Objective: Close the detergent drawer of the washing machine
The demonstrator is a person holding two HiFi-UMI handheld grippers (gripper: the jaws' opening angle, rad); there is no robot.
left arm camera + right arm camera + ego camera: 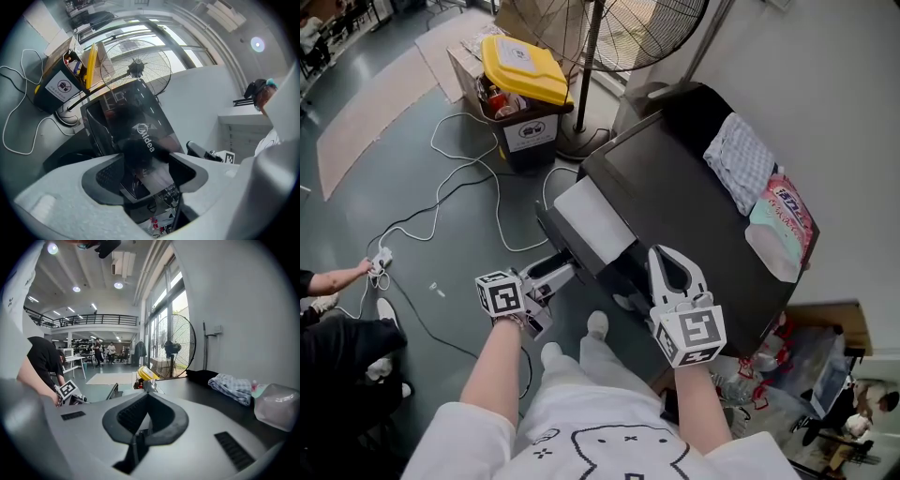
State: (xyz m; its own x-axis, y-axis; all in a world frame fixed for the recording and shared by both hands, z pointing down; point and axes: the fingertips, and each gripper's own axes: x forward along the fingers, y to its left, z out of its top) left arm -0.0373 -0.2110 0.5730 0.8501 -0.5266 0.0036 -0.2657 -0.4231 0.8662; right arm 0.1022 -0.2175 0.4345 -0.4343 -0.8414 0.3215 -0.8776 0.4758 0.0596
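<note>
Your left gripper point(558, 275) spreads its jaws around the glossy black face of the white detergent drawer point(592, 220), which juts from the front of the black washing machine point(675, 187), while your right gripper point(667, 258), jaws pressed together and empty, lies over that machine's front edge.

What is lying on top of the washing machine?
On the washing machine: a checked cloth, a pink-printed plastic pack and a dark bundle at the far end. Anything under them is covered.

Black washing machine top point(675, 187), checked cloth point(741, 161) and pink packet point(783, 225) on it
</note>
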